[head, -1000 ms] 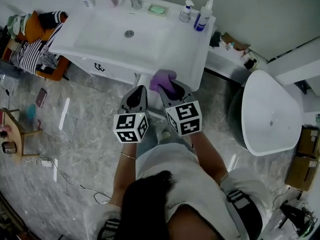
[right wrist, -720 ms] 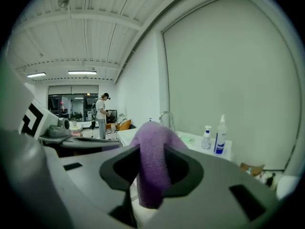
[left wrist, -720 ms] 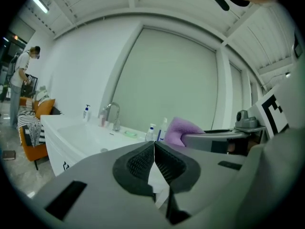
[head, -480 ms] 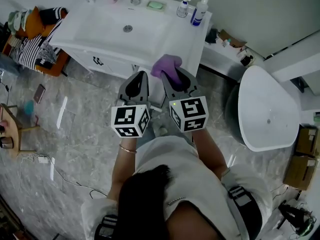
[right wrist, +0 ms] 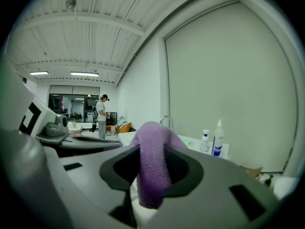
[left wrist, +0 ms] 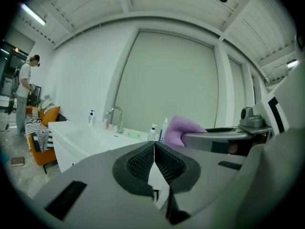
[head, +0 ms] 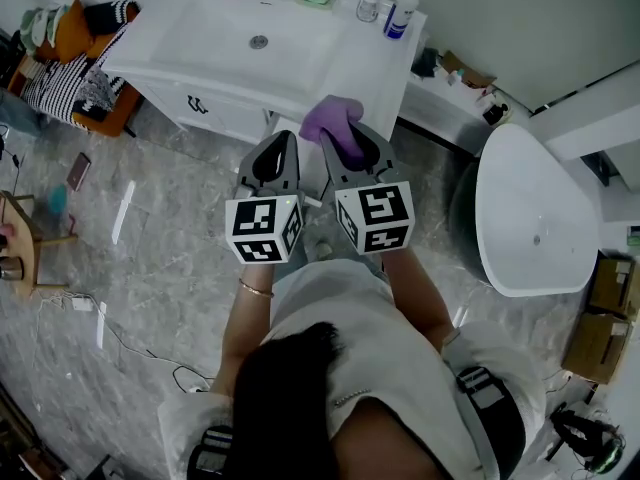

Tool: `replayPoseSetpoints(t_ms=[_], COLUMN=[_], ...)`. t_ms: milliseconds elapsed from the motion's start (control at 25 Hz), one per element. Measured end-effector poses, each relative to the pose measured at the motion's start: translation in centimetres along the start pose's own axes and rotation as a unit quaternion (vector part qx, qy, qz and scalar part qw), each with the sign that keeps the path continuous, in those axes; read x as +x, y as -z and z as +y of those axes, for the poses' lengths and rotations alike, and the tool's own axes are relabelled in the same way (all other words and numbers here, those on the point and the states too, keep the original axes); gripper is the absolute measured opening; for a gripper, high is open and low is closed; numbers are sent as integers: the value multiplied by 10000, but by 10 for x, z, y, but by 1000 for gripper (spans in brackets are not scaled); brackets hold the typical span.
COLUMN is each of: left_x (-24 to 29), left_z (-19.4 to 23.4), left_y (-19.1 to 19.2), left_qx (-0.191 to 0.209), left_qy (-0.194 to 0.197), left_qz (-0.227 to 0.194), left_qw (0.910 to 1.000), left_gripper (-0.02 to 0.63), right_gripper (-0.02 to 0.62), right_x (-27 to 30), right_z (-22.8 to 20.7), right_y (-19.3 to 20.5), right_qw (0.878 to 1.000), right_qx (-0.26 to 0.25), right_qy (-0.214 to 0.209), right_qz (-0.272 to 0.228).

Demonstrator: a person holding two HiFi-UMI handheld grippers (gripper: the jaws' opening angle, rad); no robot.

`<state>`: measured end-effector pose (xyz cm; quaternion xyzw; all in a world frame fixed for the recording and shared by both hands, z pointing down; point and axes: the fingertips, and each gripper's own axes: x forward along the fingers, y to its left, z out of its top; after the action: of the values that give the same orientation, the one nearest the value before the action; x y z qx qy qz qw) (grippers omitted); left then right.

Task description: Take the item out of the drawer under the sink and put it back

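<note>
My right tool pinches the purple cloth, held just in front of the sink. My left tool, also before the sink, is pressed together, empty.

Cloth fuzzy, soft; sink glossy wht ceramic-look; floor polished marble-look, shiny.

Left tool, right tool, purple cloth raised, seemingly nearer sink.
</note>
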<state>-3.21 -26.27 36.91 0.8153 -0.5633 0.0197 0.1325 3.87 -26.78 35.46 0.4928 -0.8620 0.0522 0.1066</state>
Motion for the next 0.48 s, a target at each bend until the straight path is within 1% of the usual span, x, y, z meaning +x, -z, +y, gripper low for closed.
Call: replayPoseSetpoints(t_ms=[160,320,480], left_x=[-6,-9,-11], left_z=[-4,-11,-15], left_y=[6,12,17], left_qx=[6,88,40], left_qy=[-42,-55,-33], left_qz=[23,76,127], left_qw=[10000,9999,9999], left_gripper=[5,5,5], right_gripper=[126,126,126], right_x=[-5,-8,-10], right_z=[3,4,7], right_y=[5,11,13], right_qw=[10000,9999,9999], right_qx=[-30,102,-45], right_qy=[-18,-85,-101], right_qz=[40,79,112])
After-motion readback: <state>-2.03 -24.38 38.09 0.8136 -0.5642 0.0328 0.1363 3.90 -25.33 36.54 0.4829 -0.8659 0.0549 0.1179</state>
